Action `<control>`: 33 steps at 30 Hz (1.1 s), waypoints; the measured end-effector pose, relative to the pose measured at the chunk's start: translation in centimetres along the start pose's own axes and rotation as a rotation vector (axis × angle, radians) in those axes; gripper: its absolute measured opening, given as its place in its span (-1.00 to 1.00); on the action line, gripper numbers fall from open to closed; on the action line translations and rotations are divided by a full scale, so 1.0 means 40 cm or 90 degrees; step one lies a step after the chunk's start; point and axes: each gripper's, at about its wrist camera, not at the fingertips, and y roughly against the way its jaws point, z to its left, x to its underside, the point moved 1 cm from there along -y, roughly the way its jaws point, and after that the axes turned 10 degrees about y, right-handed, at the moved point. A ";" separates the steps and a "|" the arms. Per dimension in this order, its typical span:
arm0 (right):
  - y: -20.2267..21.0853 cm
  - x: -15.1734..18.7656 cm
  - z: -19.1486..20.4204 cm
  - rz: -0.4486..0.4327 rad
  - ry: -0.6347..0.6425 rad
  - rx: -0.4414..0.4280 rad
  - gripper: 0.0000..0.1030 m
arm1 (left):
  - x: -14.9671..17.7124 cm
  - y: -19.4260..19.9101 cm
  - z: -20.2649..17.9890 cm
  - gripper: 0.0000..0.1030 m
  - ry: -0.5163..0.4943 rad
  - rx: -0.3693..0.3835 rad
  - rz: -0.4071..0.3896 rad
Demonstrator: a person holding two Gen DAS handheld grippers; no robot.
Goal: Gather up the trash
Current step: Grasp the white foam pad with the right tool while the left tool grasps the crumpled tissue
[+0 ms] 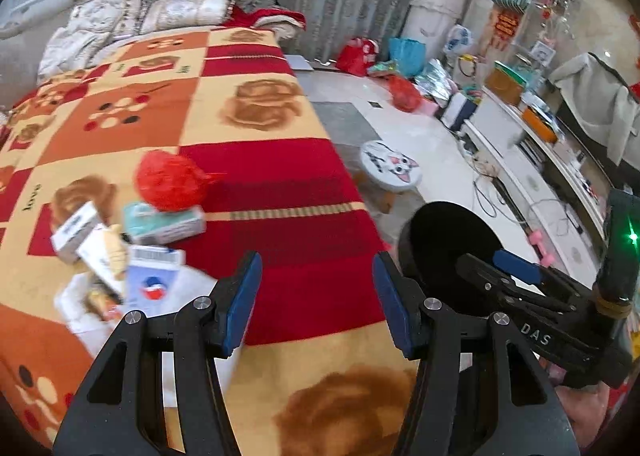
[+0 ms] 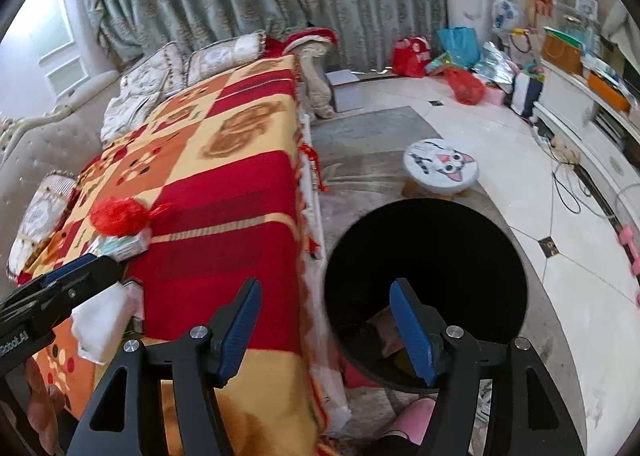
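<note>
Right wrist: black bin (image 2: 426,256) holds paper scraps (image 2: 390,336).

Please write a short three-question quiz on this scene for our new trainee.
1. True or false: the left claw holds a carton.
2. What rests on the green box? A) red mesh ball B) cat stool C) pillow
3. Fill in: the right claw hangs above the rim of the black ____.

Key: 1 false, both claws are open and hold nothing; 2 A, the red mesh ball; 3 bin.
</note>
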 end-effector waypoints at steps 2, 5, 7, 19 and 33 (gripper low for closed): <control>0.001 -0.003 0.027 -0.001 0.008 -0.005 0.28 | 0.001 0.013 0.026 0.09 0.005 -0.014 -0.010; -0.002 -0.005 0.071 -0.001 0.025 -0.017 0.32 | 0.001 0.032 0.060 0.09 0.011 -0.033 -0.023; -0.005 -0.008 0.104 0.001 0.038 -0.024 0.33 | 0.004 0.045 0.087 0.09 0.015 -0.046 -0.031; -0.031 -0.010 0.273 0.023 0.105 -0.082 0.37 | 0.012 0.100 0.248 0.09 0.061 -0.101 -0.050; -0.108 -0.011 0.438 0.074 0.078 -0.208 0.51 | 0.046 0.152 0.506 0.09 0.141 -0.189 -0.042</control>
